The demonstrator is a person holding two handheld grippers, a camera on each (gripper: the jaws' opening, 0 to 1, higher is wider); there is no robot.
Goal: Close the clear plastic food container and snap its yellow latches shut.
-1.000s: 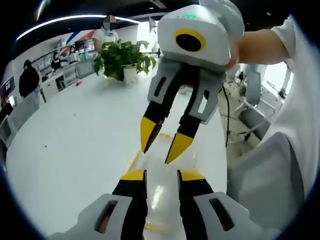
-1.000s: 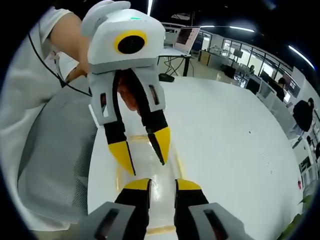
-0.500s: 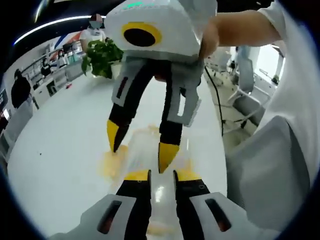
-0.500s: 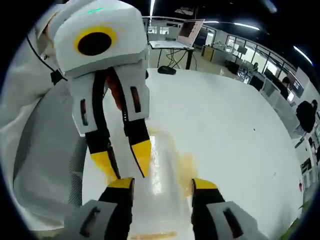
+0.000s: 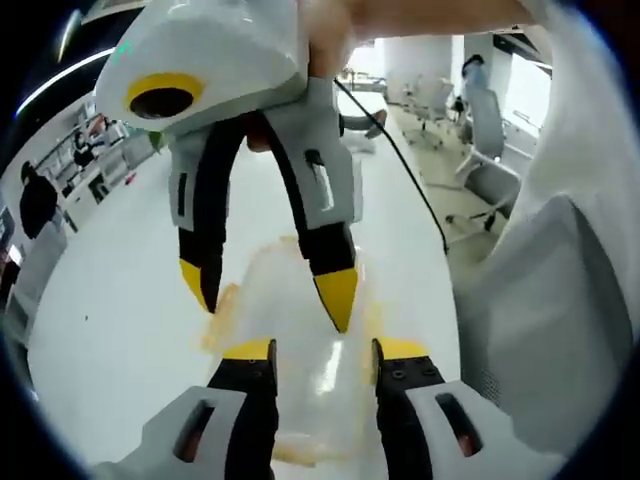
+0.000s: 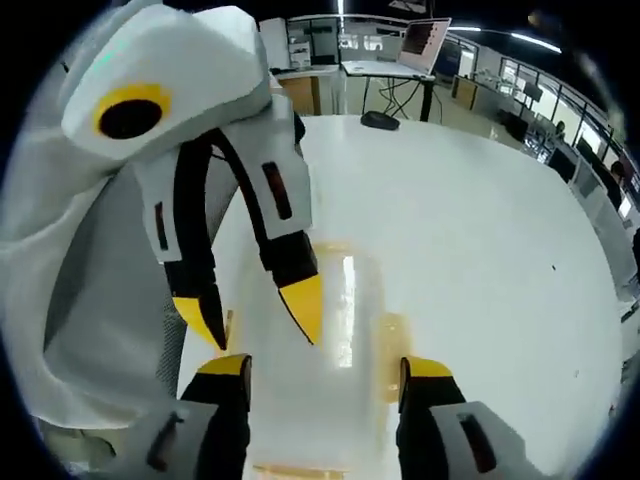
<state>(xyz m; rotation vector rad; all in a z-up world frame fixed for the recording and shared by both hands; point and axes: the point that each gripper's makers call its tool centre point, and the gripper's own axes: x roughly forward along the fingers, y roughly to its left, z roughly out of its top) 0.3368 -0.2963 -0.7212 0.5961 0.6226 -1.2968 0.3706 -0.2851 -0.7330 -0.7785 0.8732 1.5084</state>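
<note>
1. The clear container [image 5: 300,330] lies on the white worktop [image 5: 120,300], between both grippers.
2. Left gripper [image 5: 320,352] and right gripper [image 6: 325,372] have spread their jaws wider since a second ago.
3. Yellow latch [image 6: 385,345] at three o'clock probably gets pressed next.

The clear plastic container [image 5: 300,330] lies flat between the spread jaws, its lid down, with a yellow latch [image 6: 388,352] on its side and another [image 5: 222,305] opposite.
</note>
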